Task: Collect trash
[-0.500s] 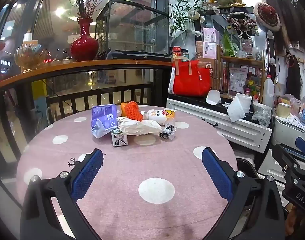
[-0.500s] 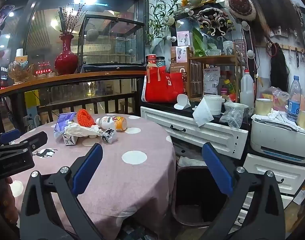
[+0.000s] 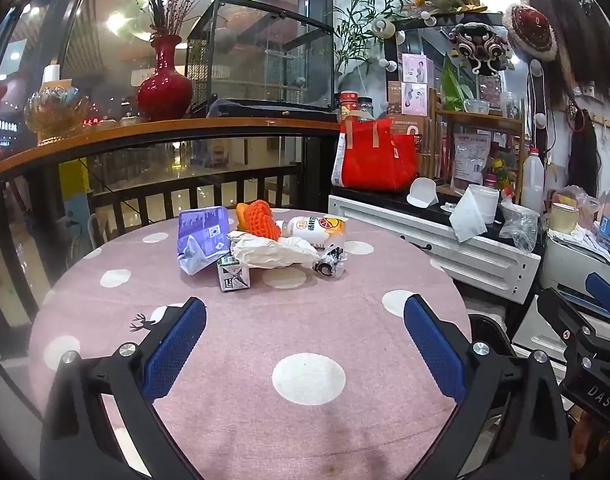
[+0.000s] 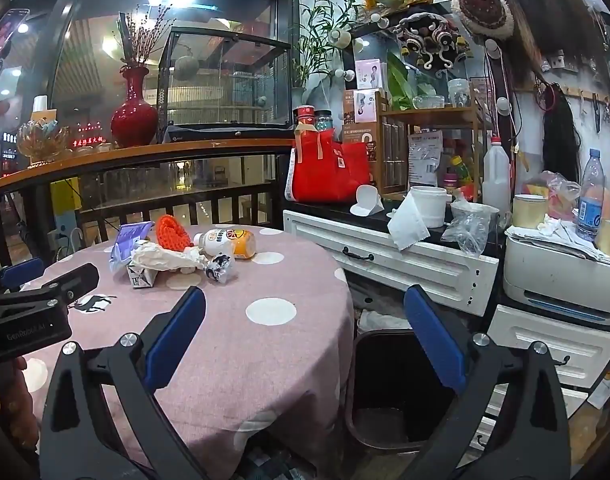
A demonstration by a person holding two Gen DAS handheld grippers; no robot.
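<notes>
A pile of trash lies on the far side of the round pink dotted table (image 3: pixel 225 360): a purple wrapper (image 3: pixel 203 236), an orange foam net (image 3: pixel 259 220), a drink bottle on its side (image 3: pixel 317 228), crumpled white paper (image 3: pixel 273 252), a small carton (image 3: pixel 233 274) and a crushed foil piece (image 3: pixel 331 262). My left gripper (image 3: pixel 305 344) is open and empty over the table's near half, well short of the pile. My right gripper (image 4: pixel 305 336) is open and empty, above the table's right edge and a dark trash bin (image 4: pixel 393 384) on the floor. The pile also shows in the right wrist view (image 4: pixel 177 252).
A white cabinet (image 4: pixel 405 256) stands right of the table, carrying a red bag (image 4: pixel 329 176), tissue roll, bottles and containers. A white printer (image 4: pixel 565 280) sits further right. A wooden railing with a red vase (image 3: pixel 165 84) runs behind the table.
</notes>
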